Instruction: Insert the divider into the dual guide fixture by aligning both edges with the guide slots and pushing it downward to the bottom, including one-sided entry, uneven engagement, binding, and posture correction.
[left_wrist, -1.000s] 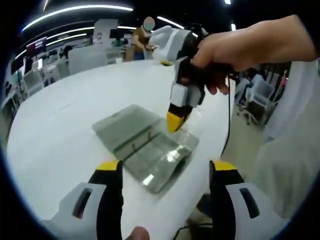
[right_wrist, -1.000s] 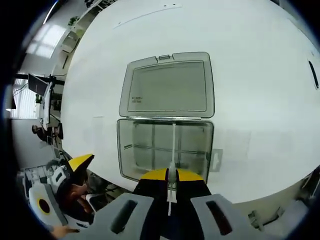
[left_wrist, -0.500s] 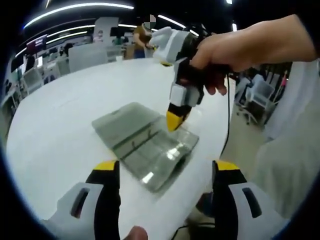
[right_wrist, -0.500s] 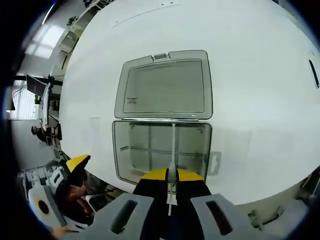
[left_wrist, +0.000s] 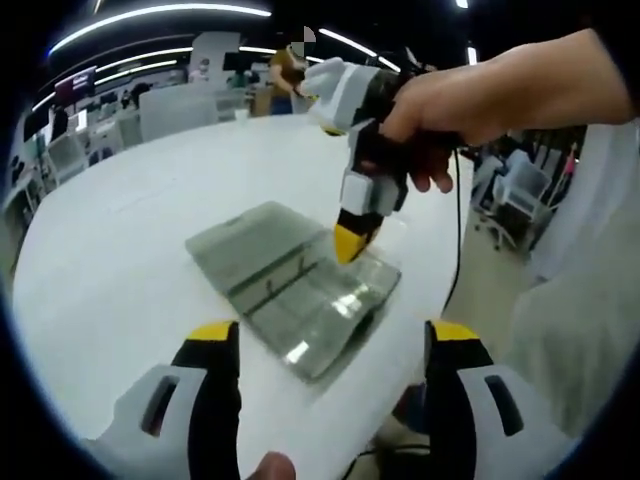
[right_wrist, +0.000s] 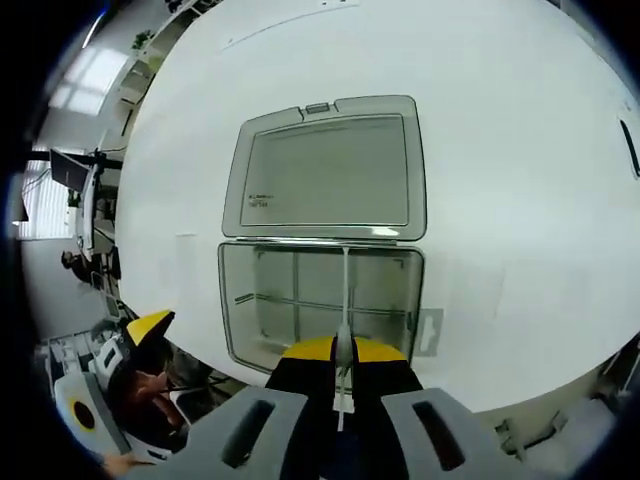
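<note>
Resting on a smooth white round table (right_wrist: 520, 150), a clear plastic box (right_wrist: 320, 300) w/ hinged lid (right_wrist: 325, 170) laid flat open is seen from above in the right gripper view. The box is rectangular w/ rounded corners, translucent grey, its base split by thin ribs into compartments; a small latch tab sticks out at its right edge.

A thin, flat, pale divider (right_wrist: 345, 300) is held on edge over the box's middle, pinched between the closed yellow-tipped jaws of the right gripper (right_wrist: 341, 357); its far end is seen approx. at the hinge-side wall. Whether both edges sit in the guide slots can't be told.

In the left gripper view, the right gripper (left_wrist: 352, 238) is pointed down at the box (left_wrist: 310, 300), gripped by a person's hand (left_wrist: 470, 95); glare is thrown off the glossy plastic. The left gripper (left_wrist: 330, 345) is held back near the table edge, jaws spread wide, nothing between them; black fingers w/ yellow caps, white housings behind.
</note>
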